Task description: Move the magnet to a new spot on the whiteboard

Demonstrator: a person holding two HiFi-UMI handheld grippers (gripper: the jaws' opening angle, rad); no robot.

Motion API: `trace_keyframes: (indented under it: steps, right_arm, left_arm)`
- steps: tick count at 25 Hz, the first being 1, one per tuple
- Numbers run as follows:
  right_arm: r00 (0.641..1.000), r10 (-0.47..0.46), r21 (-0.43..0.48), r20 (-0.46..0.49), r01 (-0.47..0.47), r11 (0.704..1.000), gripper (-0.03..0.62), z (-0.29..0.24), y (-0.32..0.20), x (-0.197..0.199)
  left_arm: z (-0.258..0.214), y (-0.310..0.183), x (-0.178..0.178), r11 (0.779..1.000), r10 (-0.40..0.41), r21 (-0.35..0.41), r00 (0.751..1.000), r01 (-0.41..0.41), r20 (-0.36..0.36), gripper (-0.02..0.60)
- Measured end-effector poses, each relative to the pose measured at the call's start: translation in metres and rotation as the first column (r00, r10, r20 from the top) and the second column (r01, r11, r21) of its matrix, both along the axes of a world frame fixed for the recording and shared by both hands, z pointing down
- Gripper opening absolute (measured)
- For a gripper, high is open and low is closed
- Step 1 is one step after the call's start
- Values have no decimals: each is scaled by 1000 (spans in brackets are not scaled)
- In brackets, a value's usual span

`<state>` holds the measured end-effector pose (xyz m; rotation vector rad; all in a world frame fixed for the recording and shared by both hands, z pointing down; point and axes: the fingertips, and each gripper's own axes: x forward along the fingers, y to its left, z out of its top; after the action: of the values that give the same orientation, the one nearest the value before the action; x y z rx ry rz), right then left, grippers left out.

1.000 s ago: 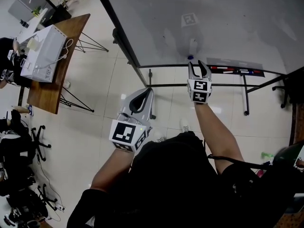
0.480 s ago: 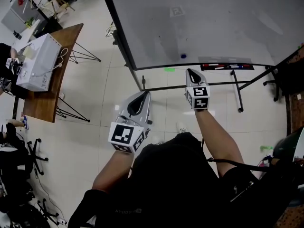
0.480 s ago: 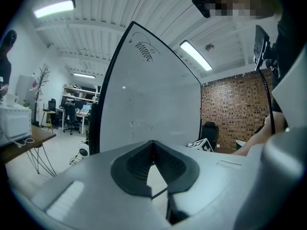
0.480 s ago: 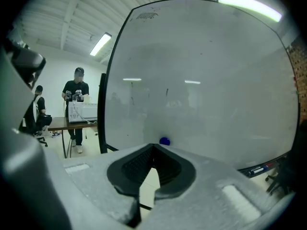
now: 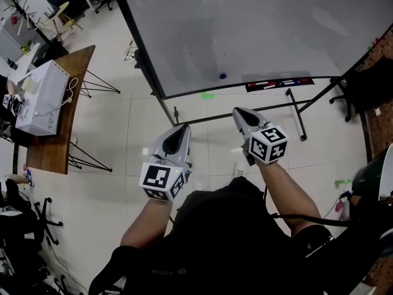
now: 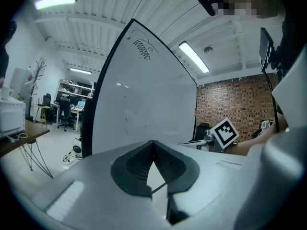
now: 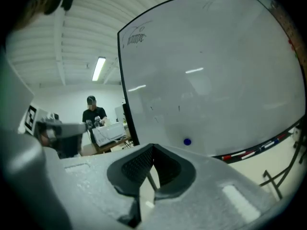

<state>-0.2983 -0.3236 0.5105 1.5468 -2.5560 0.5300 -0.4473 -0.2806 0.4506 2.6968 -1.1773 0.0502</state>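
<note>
A small blue round magnet (image 5: 222, 76) sticks low on the whiteboard (image 5: 258, 23), just above its bottom edge; it also shows in the right gripper view as the magnet (image 7: 187, 141). My right gripper (image 5: 237, 111) is shut and empty, held well back from the board, below and right of the magnet. My left gripper (image 5: 182, 129) is also shut with nothing in it, lower left of the board. In the left gripper view the whiteboard (image 6: 144, 104) stands ahead, and the left gripper (image 6: 153, 143) has its jaw tips touching.
A pen tray with markers (image 5: 279, 83) runs along the board's bottom edge, right of the magnet. The board's stand legs (image 5: 295, 112) cross the tiled floor. A wooden table (image 5: 58, 118) with a white box stands at the left. A person (image 7: 94, 116) stands behind it.
My right gripper let go of the magnet, shut, and pulled back and down from the board. The magnet stays on the whiteboard. The left gripper barely moved.
</note>
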Motion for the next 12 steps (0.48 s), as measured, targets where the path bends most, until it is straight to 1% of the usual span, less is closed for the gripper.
trace_keyframes:
  steps: [2,4,5,8,12]
  right_arm:
    - [993,-53,-18,108,56,998,6,-21,27,3]
    - [981,-111,-8,162,114,993,6,-43,52,6]
    - [978,-135,4,161,136,991,6,-52,63,7]
    - [974,-198,37,111,195,980,6,-64,89,7]
    - [950,-297,54,100,293,955,6,-68,110,11]
  left_arm:
    - [-2,2,7,1000,12,0,1000,-12,-10,15]
    - [-6,2,15,1000,19,7,1000,-19,-17,15]
    - [-9,4,19,1000,20,13,1000,-20,-20,15]
    - [-19,14,32,999,5,32,999,-3,-33,15]
    - [-26,31,61,998,-33,46,998,35,-45,15]
